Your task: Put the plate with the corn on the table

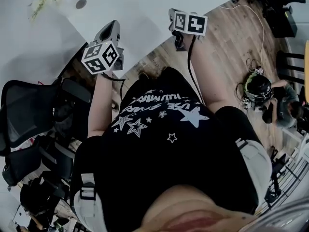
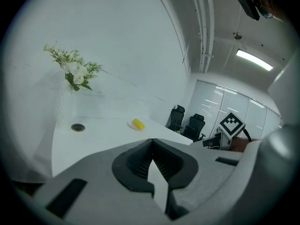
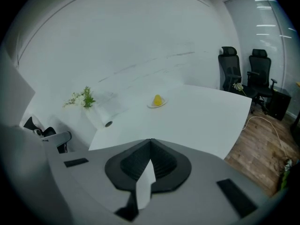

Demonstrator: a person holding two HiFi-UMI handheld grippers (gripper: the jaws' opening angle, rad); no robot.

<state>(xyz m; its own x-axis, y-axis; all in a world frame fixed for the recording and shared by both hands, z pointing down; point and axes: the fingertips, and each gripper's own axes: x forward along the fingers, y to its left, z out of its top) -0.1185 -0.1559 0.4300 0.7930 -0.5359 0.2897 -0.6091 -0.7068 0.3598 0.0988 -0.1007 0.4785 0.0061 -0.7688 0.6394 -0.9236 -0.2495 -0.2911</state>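
Jaws of left gripper [image 2: 152,141] and right gripper [image 3: 150,141] pressed together, nothing between. Head view alone shows person's starred shirt [image 1: 164,129], nearest. Farther off, only gripper views show plate [image 3: 162,104] with corn [image 3: 157,99] resting on white table [image 3: 206,121], flowers [image 3: 83,98] to its left.

Black T-shirt [image 1: 169,144] with white stars; grey tongs [image 2: 151,142] carry black-and-white marker cubes [image 1: 100,57].

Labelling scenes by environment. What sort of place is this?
Most likely an office meeting room. There is a large white table, black office chairs beside it, and what looks like a glazed partition under a ceiling strip light.
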